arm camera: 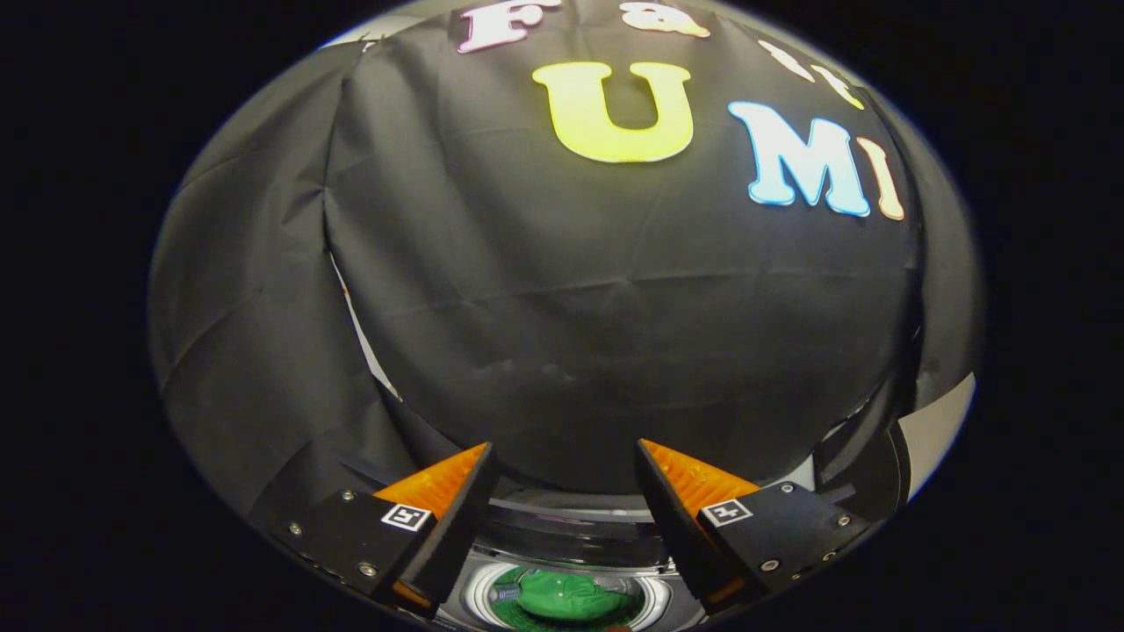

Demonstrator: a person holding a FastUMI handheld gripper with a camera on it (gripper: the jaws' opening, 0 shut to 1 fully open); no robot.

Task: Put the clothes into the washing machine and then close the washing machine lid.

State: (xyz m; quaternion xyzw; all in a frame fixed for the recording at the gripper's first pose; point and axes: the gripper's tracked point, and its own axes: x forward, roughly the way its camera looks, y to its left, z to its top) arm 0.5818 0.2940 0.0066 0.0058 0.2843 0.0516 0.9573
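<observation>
My gripper (566, 452) stands open, its two fingers spread wide with nothing between them, held high and facing the booth's wall. Below and between the fingers lies the washing machine's round drum opening (479, 597), seen from above. A green piece of clothing (562, 597) lies inside the drum. The machine's lid (571, 509) appears as a curved dark band just beyond the opening, raised behind it.
The black cloth wall (615, 307) hangs close ahead, beyond the fingers. A pale panel (935, 426) shows at the right of the wall, and a thin light gap (364, 338) runs down the cloth at the left.
</observation>
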